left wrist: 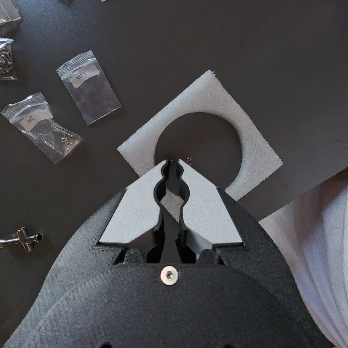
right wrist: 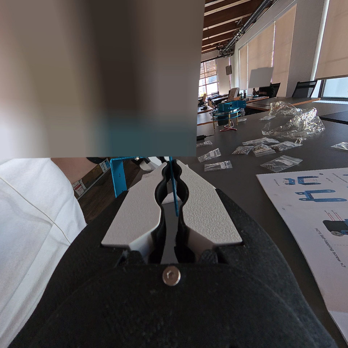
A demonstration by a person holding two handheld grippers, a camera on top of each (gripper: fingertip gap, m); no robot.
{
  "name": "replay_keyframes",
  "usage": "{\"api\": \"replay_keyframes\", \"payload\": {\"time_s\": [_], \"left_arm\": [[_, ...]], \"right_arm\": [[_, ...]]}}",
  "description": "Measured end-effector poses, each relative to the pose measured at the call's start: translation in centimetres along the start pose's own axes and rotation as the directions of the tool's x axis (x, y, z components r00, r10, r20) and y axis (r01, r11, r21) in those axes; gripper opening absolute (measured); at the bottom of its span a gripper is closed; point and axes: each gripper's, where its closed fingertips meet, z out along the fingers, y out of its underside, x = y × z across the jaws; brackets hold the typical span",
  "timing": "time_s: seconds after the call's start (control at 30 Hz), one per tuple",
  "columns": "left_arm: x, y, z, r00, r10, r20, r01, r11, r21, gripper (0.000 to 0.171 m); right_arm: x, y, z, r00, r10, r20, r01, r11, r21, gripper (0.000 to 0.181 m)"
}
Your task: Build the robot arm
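The blue metal bracket is pinched by one thin flange between the dark pads of the right gripper, the jaws being pressed together on it; the bracket is held up above the dark table, and its other flange is seen standing upright just left of the fingers, close to a person's white shirt. To the right of this gripper a printed instruction sheet is laid flat on the table. Farther off, several small clear bags of hardware are scattered, then a crumpled clear wrapper, and beyond them a partly built blue assembly is seen standing on brass posts. In the left wrist view, the left gripper is pointed down at the table, its jaws drawn nearly together with only a narrow slit between the tips; whether anything is pinched there cannot be told. The tips are placed at the near edge of the round hole in a white foam square, where a few tiny nuts are seen just beside the right fingertip. Away to the left, two labelled clear bags and a small cross-shaped metal wrench are laid on the table.
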Motion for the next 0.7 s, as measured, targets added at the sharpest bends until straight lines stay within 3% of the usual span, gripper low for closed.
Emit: {"api": "replay_keyframes", "payload": {"time_s": [0.7], "left_arm": [[-0.04,0.26,-0.55,1.0,0.006,0.002,-0.006,1.0,0.028,0.0]], "right_arm": [[-0.06,0.04,0.05,1.0,0.002,0.005,-0.002,1.0,-0.002,0.0]]}}
